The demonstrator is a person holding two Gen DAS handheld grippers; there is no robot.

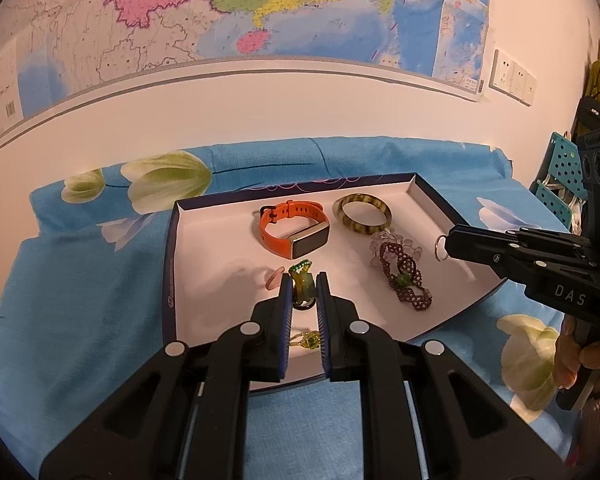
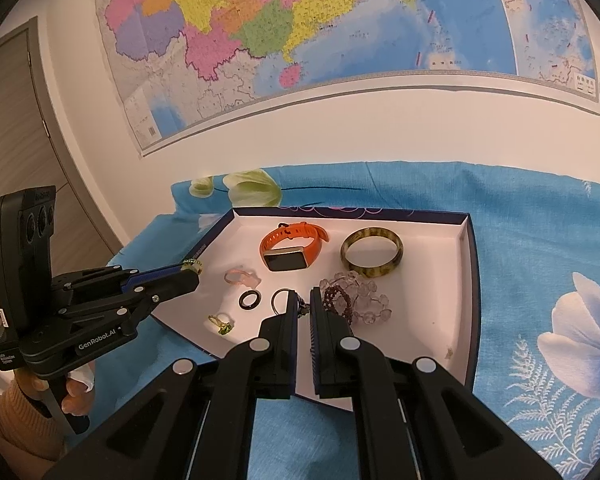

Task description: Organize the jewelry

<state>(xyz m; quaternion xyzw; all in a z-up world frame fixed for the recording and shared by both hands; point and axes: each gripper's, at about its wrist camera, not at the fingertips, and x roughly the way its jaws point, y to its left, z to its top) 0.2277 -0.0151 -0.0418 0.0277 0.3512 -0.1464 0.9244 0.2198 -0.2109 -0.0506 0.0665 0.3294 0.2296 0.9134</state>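
Observation:
A white tray (image 1: 204, 248) (image 2: 456, 320) with a dark blue rim lies on a blue flowered cloth. In it are an orange smart band (image 1: 292, 228) (image 2: 290, 246), a mottled bangle (image 1: 364, 214) (image 2: 372, 252), a clear bead bracelet (image 2: 364, 300), a maroon beaded bracelet (image 1: 404, 276), a pink ring (image 1: 274, 278) (image 2: 242, 276), a black ring (image 2: 249, 299) and a green-stone ring (image 2: 221, 324) (image 1: 306, 339). My left gripper (image 1: 303, 286) (image 2: 192, 267) is shut on a green beaded ring (image 1: 302, 280), held above the tray. My right gripper (image 2: 303, 300) (image 1: 446, 246) is shut on a thin metal ring (image 2: 278, 302) (image 1: 440, 248).
A large coloured map (image 1: 260, 8) hangs on the white wall behind. Wall sockets (image 1: 512, 78) and a teal perforated rack (image 1: 560, 176) stand at the right. A grey door (image 2: 16, 128) is at the left. The cloth (image 2: 540, 248) surrounds the tray.

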